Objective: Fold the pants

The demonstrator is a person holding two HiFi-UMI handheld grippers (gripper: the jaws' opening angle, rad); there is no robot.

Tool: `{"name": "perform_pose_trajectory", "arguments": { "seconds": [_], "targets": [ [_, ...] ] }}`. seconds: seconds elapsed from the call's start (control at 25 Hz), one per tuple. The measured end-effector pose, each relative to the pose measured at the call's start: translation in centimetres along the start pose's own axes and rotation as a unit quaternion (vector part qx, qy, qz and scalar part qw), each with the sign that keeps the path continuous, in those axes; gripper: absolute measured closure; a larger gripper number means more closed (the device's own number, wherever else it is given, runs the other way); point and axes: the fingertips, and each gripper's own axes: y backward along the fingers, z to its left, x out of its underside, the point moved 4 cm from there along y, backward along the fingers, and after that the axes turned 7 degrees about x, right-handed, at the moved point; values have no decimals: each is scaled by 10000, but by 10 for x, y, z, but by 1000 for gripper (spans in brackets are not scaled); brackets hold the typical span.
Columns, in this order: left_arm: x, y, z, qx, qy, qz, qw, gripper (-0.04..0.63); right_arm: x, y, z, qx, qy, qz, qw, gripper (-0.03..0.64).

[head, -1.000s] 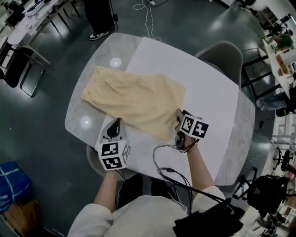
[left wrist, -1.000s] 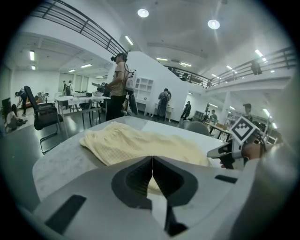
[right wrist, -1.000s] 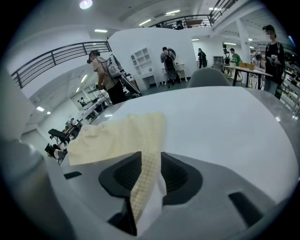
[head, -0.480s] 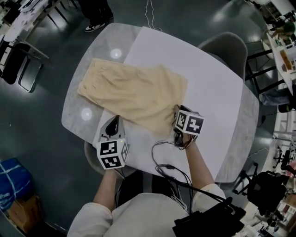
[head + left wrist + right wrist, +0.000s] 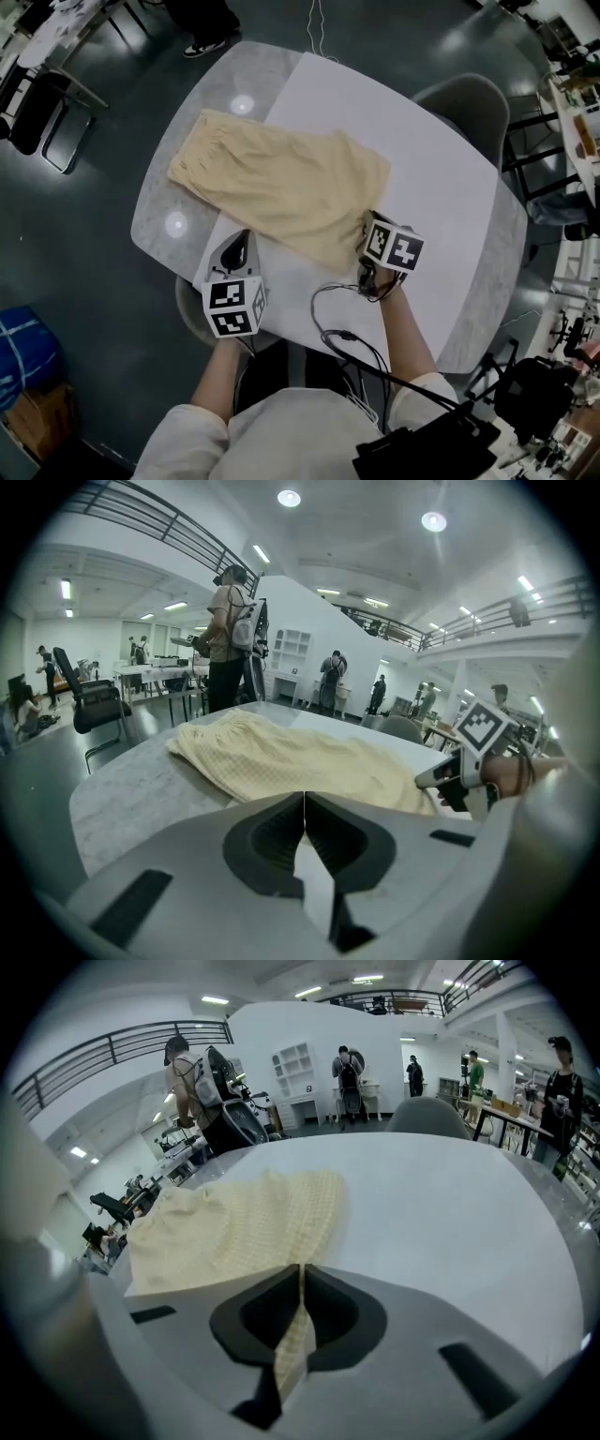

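Observation:
Pale yellow pants (image 5: 281, 187) lie flat, partly on the grey table and partly on a white sheet (image 5: 422, 178). My right gripper (image 5: 367, 227) is at their near right corner. In the right gripper view its jaws are closing, and a strip of the yellow fabric (image 5: 234, 1222) is pinched between them at the right gripper (image 5: 302, 1277). My left gripper (image 5: 241, 237) hovers by the near edge of the pants, shut with nothing in it. In the left gripper view, the left gripper (image 5: 304, 803) points at the pants (image 5: 281, 761), and the right gripper (image 5: 466, 761) shows at the right.
The grey marble table (image 5: 159, 220) has rounded corners. A grey chair (image 5: 469, 103) stands at the far right and a dark chair (image 5: 37, 122) at the left. Black cables (image 5: 337, 328) trail from the right gripper. A blue bag (image 5: 23, 361) sits on the floor. Someone's shoes (image 5: 211, 42) are beyond the table.
The right gripper's jaws have closed onto the near right corner of the pants. Both hands have stayed roughly in place, and the left gripper is unchanged.

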Motion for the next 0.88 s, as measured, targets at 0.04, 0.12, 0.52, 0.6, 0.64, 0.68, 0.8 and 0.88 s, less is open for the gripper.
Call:
{"name": "perform_pose_trajectory", "arguments": {
  "seconds": [0.04,0.12,0.52,0.6,0.64,0.68,0.8,0.88],
  "targets": [
    [-2,2,2,-15,14,-25,10000,586,-2,4,2,-14,14,-24,10000,607],
    [-7,7,6,-52,34,-79,9999,586,-7,11,7,-55,59,-68,9999,607],
    [-30,46,20,-270,118,-406,9987,586,-54,58,58,-556,296,-528,9966,609],
    [-34,59,26,-348,144,-467,9982,586,-65,68,72,-622,415,-625,9952,609],
    [-35,65,30,-395,165,-503,9978,586,-70,72,80,-649,486,-666,9945,609],
    [-37,72,36,-446,193,-540,9974,586,-75,75,88,-682,557,-698,9937,609],
    [-42,88,59,-603,282,-648,9957,586,-90,81,122,-824,752,-788,9906,611],
    [-45,95,77,-703,338,-718,9944,586,-101,81,149,-937,891,-858,9879,611]
  ]
}}
